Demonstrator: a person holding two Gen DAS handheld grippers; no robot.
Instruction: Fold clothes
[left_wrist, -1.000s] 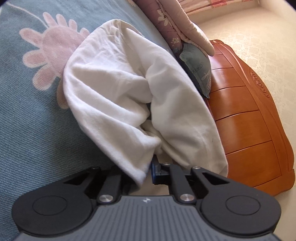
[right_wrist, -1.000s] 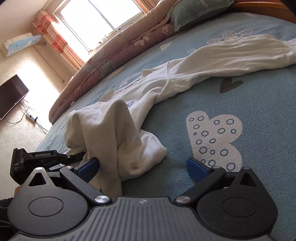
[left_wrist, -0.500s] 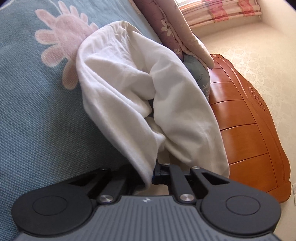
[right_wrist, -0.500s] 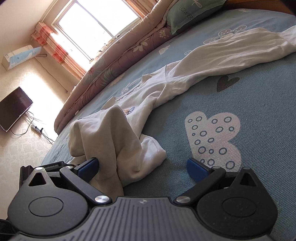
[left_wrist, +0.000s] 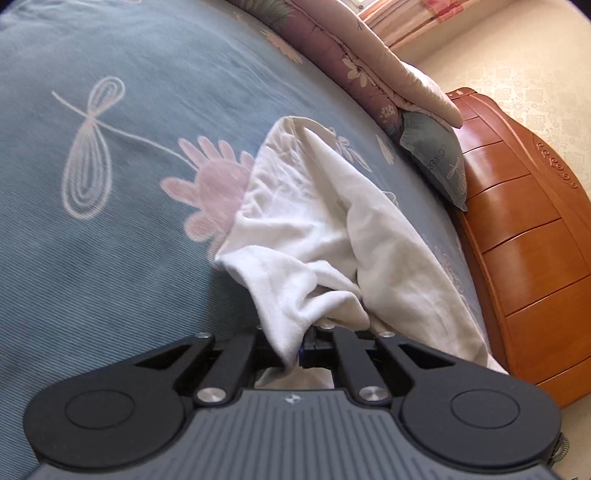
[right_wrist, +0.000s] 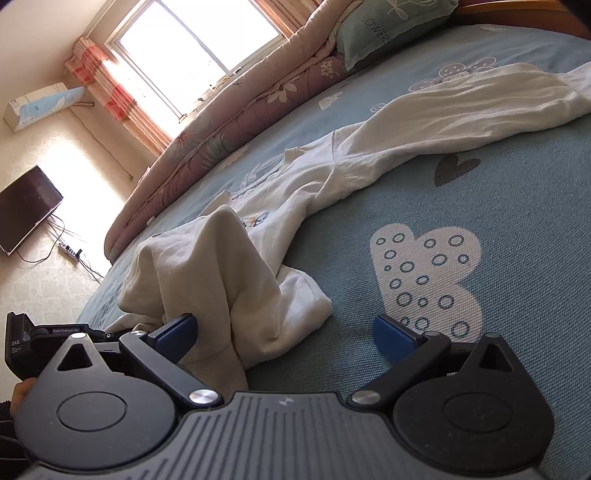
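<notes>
A white long-sleeved garment (right_wrist: 369, 147) lies stretched across the blue patterned bedspread (right_wrist: 517, 229). My left gripper (left_wrist: 314, 341) is shut on a bunched end of the garment (left_wrist: 317, 229), which drapes over its fingers and hides the tips. My right gripper (right_wrist: 286, 330) is open just above the bed; a raised fold of the garment (right_wrist: 221, 280) lies between its blue pads, against the left pad (right_wrist: 181, 328). The left gripper's body also shows in the right wrist view (right_wrist: 48, 332), at the left edge.
A rolled pink floral quilt (right_wrist: 236, 122) and a grey-green pillow (right_wrist: 388, 26) lie along the far side of the bed. A wooden headboard (left_wrist: 524, 236) stands at the right. A TV (right_wrist: 26, 206) and window (right_wrist: 199, 48) are on the walls.
The left gripper has moved with the held cloth, which now lies lower and further onto the bedspread. The right gripper has stayed open and edged slightly closer to the raised fold.
</notes>
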